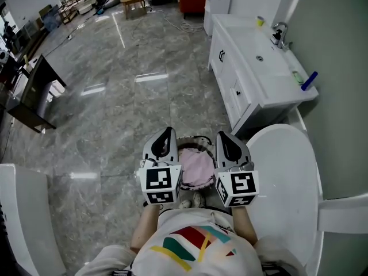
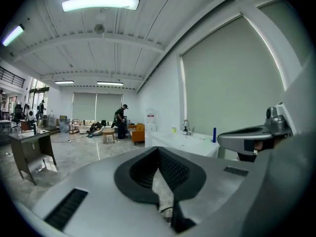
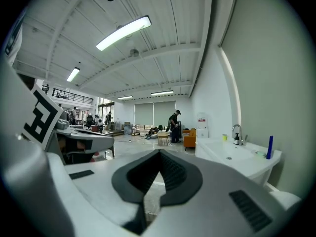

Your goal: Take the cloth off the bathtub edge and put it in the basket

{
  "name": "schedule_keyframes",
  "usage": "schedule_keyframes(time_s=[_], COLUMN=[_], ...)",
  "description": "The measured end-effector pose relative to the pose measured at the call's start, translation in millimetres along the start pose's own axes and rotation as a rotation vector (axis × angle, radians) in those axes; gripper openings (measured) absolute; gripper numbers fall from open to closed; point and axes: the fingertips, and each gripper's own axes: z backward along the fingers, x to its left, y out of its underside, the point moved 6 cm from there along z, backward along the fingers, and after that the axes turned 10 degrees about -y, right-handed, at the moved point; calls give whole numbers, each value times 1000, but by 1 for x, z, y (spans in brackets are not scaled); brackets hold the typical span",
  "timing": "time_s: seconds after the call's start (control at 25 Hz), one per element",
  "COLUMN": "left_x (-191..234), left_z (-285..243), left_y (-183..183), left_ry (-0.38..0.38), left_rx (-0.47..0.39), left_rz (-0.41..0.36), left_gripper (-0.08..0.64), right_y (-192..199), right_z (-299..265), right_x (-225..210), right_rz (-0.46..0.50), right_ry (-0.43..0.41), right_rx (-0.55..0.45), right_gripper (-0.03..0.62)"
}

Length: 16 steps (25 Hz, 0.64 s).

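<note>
My left gripper [image 1: 165, 141] and right gripper [image 1: 227, 142] both have their jaws pressed together on nothing and point toward the far floor [image 1: 126, 114]. The pink cloth [image 1: 196, 168] lies bunched in the basket [image 1: 192, 140], below and between them, no nearer one than the other. I judge the placing done.

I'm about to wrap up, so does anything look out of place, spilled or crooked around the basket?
Nothing stands out. The pink cloth lies inside the basket, and the left gripper and right gripper are both shut and empty above it.
</note>
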Motion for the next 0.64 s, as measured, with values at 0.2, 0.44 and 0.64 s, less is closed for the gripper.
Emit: schedule_keyframes(time_s=[0.2, 0.44, 0.64], left_x=[2, 4, 5], left_z=[0, 2, -4], left_y=[-1, 2, 2], left_ry=[-13, -27, -28], left_rx=[3, 6, 15], left_rz=[9, 14, 23], left_gripper=[18, 17, 18], right_y=[-1, -2, 1], right_z=[-1, -2, -8], right_x=[0, 2, 1], right_rz=[5, 15, 11], right_ry=[-8, -20, -30], right_rx=[2, 0, 11], right_gripper=[12, 12, 12])
